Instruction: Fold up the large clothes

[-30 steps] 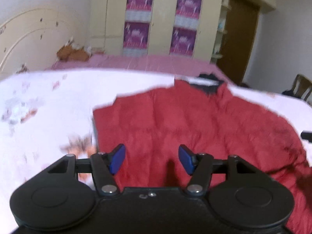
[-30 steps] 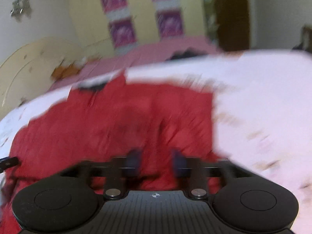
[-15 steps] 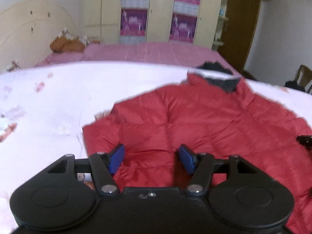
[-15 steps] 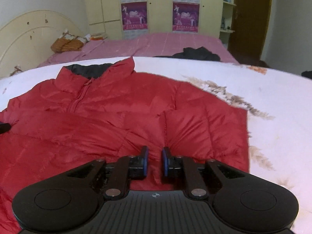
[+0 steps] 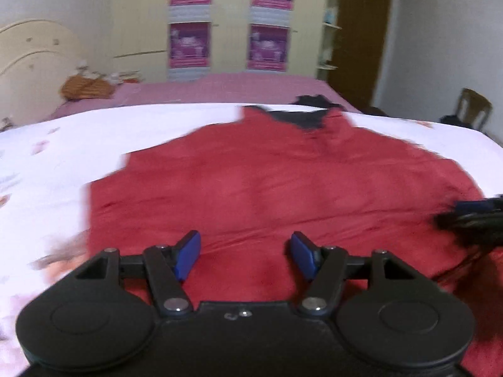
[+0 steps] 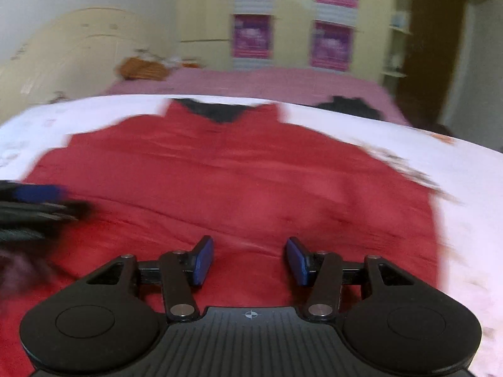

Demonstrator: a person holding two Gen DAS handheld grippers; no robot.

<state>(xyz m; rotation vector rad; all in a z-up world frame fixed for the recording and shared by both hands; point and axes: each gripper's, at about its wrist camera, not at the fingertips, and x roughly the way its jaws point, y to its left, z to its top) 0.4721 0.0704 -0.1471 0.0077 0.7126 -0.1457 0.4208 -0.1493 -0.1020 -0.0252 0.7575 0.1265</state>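
One red quilted padded jacket with a dark grey collar lining (image 5: 267, 188) (image 6: 232, 182), laid flat across the bed with the white floral-print cover (image 5: 56, 163) (image 6: 465, 182), collar toward the far edge of the cover, lower body toward the near edge; both views are motion-blurred, so seams and the front closure cannot be made out. Left tool (image 5: 244, 256): black frame, blue pads, the two fingers standing well apart with nothing between them, held low over the near part of the jacket toward its left side; whether the pads touch the cloth cannot be told. Right tool (image 6: 250, 260): same build, fingers likewise spread wide and holding nothing, over the near part of the jacket toward its right side. Each tool appears as a dark blur at the edge of the other's view, the right one at (image 5: 474, 220), the left one at (image 6: 28, 210). Beyond the white cover: a pink bedsheet (image 5: 220, 89) (image 6: 267, 83) with a small dark garment (image 6: 349, 106) lying on it, a cream curved headboard (image 5: 31, 53), a brown heap (image 5: 85, 88) near the headboard, a cream wardrobe with purple posters (image 5: 188, 40) (image 6: 251, 36), a brown door (image 5: 358, 40) and a wooden chair (image 5: 474, 106) at the right wall.
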